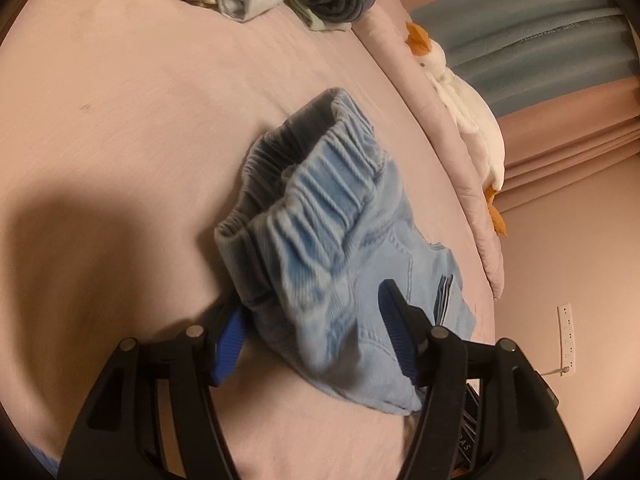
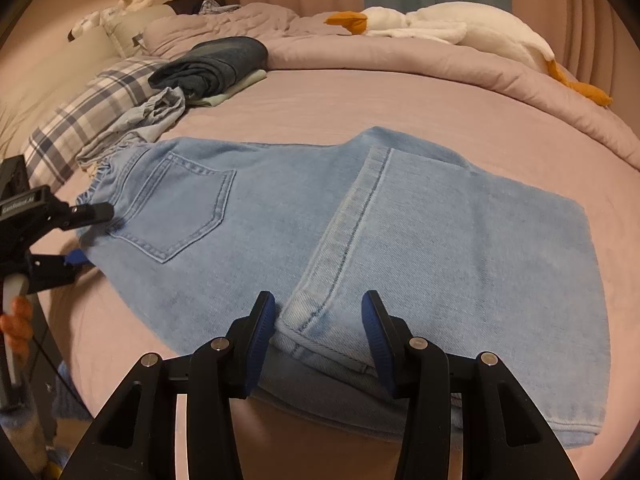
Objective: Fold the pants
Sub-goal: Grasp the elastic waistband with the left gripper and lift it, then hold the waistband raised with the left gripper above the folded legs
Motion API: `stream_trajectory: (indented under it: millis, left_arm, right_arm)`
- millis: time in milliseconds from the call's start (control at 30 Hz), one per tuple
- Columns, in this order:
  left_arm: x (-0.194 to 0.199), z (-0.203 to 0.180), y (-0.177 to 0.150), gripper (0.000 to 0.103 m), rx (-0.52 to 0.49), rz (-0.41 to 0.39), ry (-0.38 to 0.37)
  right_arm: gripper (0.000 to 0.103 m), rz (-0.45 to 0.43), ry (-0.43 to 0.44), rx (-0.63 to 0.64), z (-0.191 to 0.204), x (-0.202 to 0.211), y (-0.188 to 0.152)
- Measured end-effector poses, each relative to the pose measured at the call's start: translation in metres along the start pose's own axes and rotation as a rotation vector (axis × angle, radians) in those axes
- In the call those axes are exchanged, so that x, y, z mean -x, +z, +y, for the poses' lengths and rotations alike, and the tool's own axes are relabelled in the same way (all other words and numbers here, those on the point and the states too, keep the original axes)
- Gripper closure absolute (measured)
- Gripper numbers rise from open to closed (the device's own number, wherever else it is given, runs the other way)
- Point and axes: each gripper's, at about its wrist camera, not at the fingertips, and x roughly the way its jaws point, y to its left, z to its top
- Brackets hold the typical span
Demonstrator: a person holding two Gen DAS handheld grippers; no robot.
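1. Pink bedsheet (image 2: 360, 96) covers the bed, and light blue pants (image 2: 248, 224) lie folded on it, with a back pocket (image 2: 180, 208) facing up and a leg hem (image 2: 320, 316) doubled over the top.
2. At the back of the bed there is a pile of folded clothes (image 2: 216, 64), a checked pillow (image 2: 84, 120) and a white toy goose (image 2: 460, 28) on the rolled blanket (image 2: 400, 60).
3. The left gripper (image 1: 316, 332) is at the waistband end of the pants. Its jaws stand fairly wide apart, one blue pad (image 1: 230, 336) on each side of the gathered elastic waistband (image 1: 320, 200).
4. The waistband cloth sits between these pads and bulges up from them. The picture is blurred there, so it is not clear if the pads press the cloth or only stand beside it.
5. In the right wrist view the left gripper (image 2: 86, 236) shows at the left edge, one finger above the waistband corner and one below.
6. The right gripper (image 2: 320, 320) is at the near edge of the pants, at the folded hem. Its jaws are half open.
7. The thick folded edge lies between its two pads, but a gap shows on each side, so the pads do not squeeze the cloth.
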Motion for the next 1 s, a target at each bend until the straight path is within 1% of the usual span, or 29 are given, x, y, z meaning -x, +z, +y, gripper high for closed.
stream_trajectory:
  millis: [67,167,233,367,500,567,600,633,667,733,767,833,1000]
  left_arm:
    - [-0.003,0.0,0.005,0.038,0.01,0.011,-0.018]
    - [-0.007,-0.002,0.009,0.037,-0.002,0.022,-0.03]
    - [-0.009,-0.003,0.011,0.035,-0.003,0.029,-0.049]
    - [-0.015,-0.003,0.018,0.035,0.003,0.044,-0.068]
    - [-0.018,-0.005,0.02,0.035,-0.004,0.051,-0.065]
    - [-0.017,-0.006,0.019,0.039,-0.007,0.049,-0.052]
    - [-0.017,-0.006,0.018,0.047,-0.007,0.049,-0.036]
    - [-0.015,-0.006,0.018,0.053,-0.009,0.046,-0.011]
    - [-0.015,-0.005,0.017,0.054,-0.008,0.045,-0.007]
    - [-0.013,-0.005,0.015,0.059,-0.006,0.041,0.011]
    - [-0.012,-0.007,0.014,0.06,-0.014,0.037,0.023]
    - [-0.01,-0.013,0.01,0.064,-0.043,0.02,0.054]
    - [-0.005,-0.027,0.004,0.069,-0.105,-0.02,0.094]
  right_arm:
    - [0.056,0.003,-0.001,0.004,0.001,-0.002,0.001]
    - [0.056,0.007,-0.003,0.006,0.003,-0.004,0.003]
    - [0.056,0.007,-0.006,0.008,0.004,-0.004,0.003]
    - [0.056,0.01,-0.011,0.011,0.004,-0.005,0.004]
    - [0.056,0.018,-0.021,0.016,0.006,-0.008,0.005]
    - [0.056,0.022,-0.024,0.019,0.007,-0.009,0.006]
    - [0.056,0.023,-0.025,0.02,0.008,-0.009,0.006]
    - [0.056,0.024,-0.027,0.02,0.008,-0.009,0.006]
    - [0.056,0.025,-0.028,0.02,0.008,-0.01,0.007]
    - [0.055,0.03,-0.032,0.022,0.009,-0.01,0.008]
    - [0.055,0.033,-0.035,0.023,0.01,-0.01,0.008]
    - [0.055,0.041,-0.04,0.018,0.011,-0.011,0.01]
    - [0.055,0.056,-0.034,-0.014,0.009,-0.01,0.014]
